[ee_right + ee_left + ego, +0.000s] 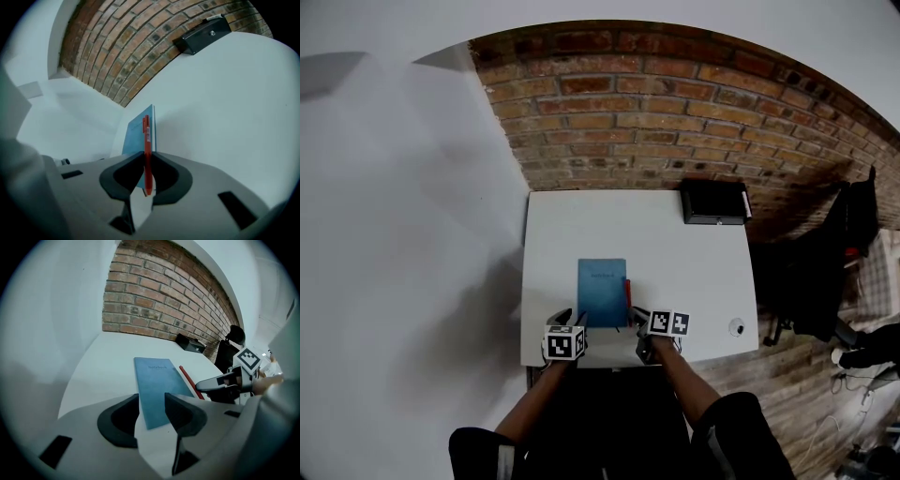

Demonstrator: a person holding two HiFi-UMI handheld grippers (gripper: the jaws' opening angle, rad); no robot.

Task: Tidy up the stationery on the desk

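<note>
A blue notebook (602, 292) lies flat near the front of the white desk (675, 253). A red pen (627, 298) runs along its right edge. My right gripper (637, 317) is at the pen's near end. In the right gripper view its jaws are shut on the red pen (146, 150), which points away over the notebook (139, 129). My left gripper (565, 317) stands open at the notebook's near left corner. In the left gripper view the notebook (159, 385) shows beyond the jaws, untouched, with the pen (190, 380) and right gripper (220, 383) to its right.
A black box (713, 202) stands at the desk's far right corner against the brick wall. A small round white object (736, 327) lies near the front right corner. A dark chair (853, 225) stands beyond the desk's right side.
</note>
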